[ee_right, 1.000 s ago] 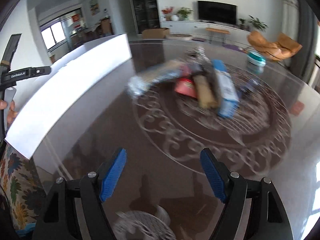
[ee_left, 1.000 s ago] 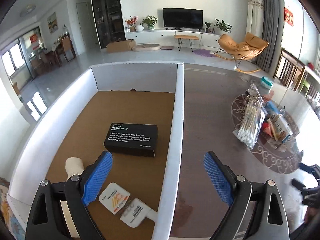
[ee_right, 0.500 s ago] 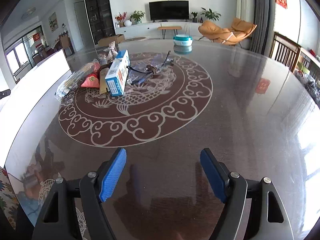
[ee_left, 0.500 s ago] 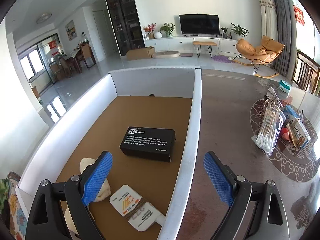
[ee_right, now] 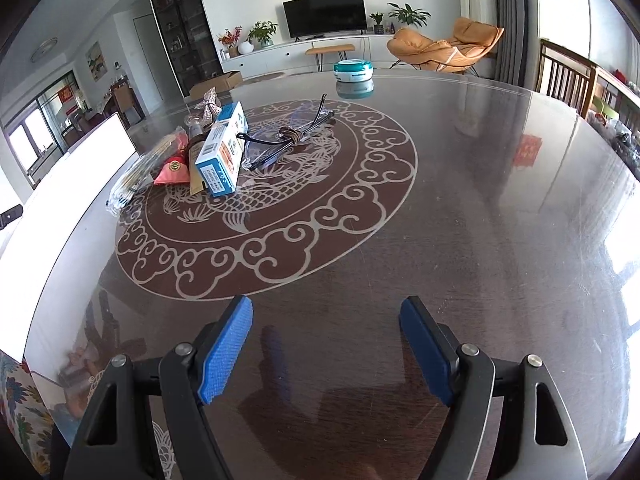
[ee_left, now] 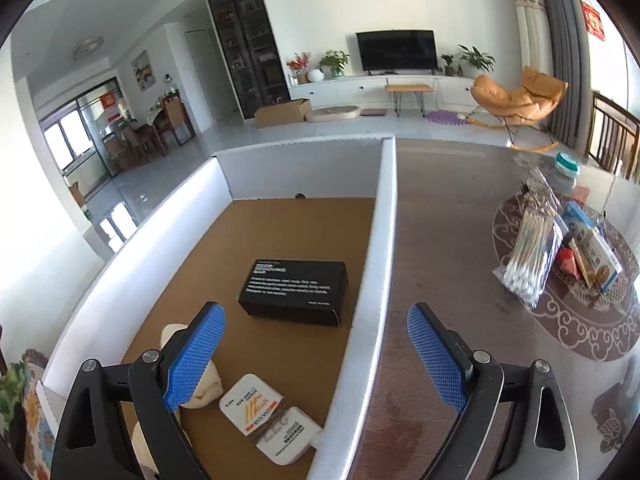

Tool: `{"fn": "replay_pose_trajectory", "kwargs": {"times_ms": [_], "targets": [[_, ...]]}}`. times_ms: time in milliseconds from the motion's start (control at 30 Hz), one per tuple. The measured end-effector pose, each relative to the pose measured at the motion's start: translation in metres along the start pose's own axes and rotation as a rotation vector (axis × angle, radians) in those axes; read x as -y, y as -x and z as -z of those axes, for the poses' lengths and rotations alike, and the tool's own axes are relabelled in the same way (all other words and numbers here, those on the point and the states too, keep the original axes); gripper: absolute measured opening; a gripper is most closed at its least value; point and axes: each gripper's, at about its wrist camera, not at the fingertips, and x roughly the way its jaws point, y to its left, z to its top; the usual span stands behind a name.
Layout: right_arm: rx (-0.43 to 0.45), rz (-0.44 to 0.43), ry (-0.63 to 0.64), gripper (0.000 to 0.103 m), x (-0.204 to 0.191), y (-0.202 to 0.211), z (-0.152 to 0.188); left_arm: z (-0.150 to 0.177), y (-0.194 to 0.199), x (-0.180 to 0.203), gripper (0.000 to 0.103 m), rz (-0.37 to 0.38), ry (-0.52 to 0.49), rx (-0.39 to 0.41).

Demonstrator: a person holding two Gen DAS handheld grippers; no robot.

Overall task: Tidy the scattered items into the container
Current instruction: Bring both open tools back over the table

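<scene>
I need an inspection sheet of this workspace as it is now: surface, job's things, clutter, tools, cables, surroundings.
Surface: dark glossy table with a round fish pattern.
Job's things: white box holds a black carton, white cards and a cream item; cotton swabs, blue-white carton, red sachet and teal tub lie outside.
Clutter: nothing seen.
Tools: left tool open over the box wall; right tool open over bare table.
Cables: tied black cord.
Surroundings: television, orange chair.

You get bright daylight from windows [ee_left: 76, 144] at far left; glare streaks the glossy table [ee_right: 520, 208], edges bend, everything stays sharp.
</scene>
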Motion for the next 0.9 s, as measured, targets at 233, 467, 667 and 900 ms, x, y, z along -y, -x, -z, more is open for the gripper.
{"fn": "replay_pose_trajectory", "kwargs": {"times_ms": [233,467,667,900], "targets": [[-0.012,0.019,0.025,0.081,-0.006,-0.002,0.000,-0.005,0.089,0.019,0.096,-0.050,0.023,0.332],[-0.023,0.049,0.051,0.082,-0.012,-0.005,0.000,0.022,0.097,0.118,0.103,0.270,-0.126,0.171],[-0.022,0.032,0.045,0.084,-0.010,-0.005,0.000,0.073,0.041,0.201,0.103,0.401,-0.145,-0.071],[-0.025,0.035,0.052,0.086,-0.012,-0.005,0.000,0.081,0.012,0.232,0.103,0.408,-0.149,-0.141]]}}
